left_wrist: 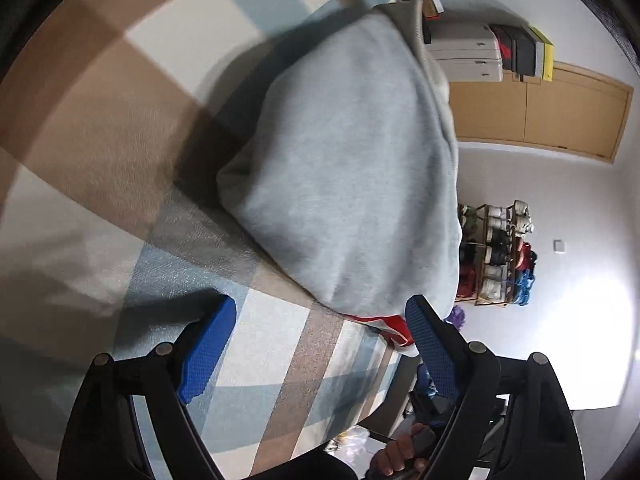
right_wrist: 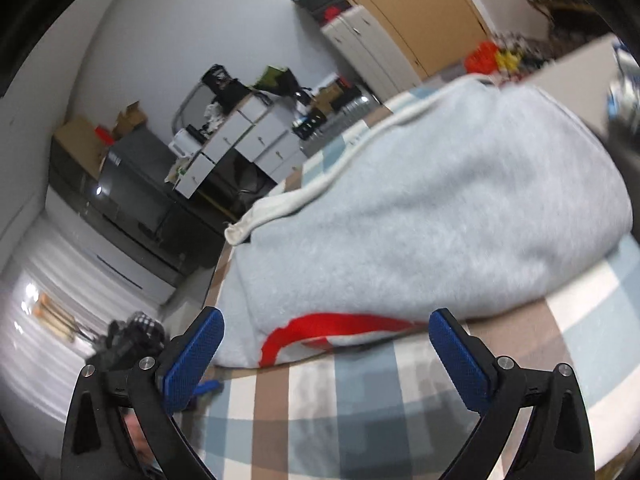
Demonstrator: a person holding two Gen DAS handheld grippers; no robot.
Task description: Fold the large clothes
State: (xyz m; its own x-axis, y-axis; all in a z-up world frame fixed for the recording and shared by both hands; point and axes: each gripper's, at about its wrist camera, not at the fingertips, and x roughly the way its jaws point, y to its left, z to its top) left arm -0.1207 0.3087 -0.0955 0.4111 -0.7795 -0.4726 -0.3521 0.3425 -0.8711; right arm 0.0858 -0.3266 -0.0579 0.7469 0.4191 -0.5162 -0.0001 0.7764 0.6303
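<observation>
Grey sweatshirt [left_wrist: 352, 168] is lying folded on the checked cloth [left_wrist: 120, 128], just ahead of both claws, red trim [right_wrist: 320, 330] showing at its near edge. Left gripper [left_wrist: 320, 344] is hovering wide apart, gripping nothing; right gripper [right_wrist: 326, 354] is likewise gaping, empty

Left gripper [left_wrist: 320, 320] and right gripper [right_wrist: 326, 330], jaws wide apart

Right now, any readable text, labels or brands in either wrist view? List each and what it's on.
None readable.
Grey sweatshirt: red marking at its near edge, partly tucked under, no letters legible.
Boxes stacked on the white cabinet: any print too small and blurred.
Checked cloth under the sweatshirt: pattern only.
</observation>
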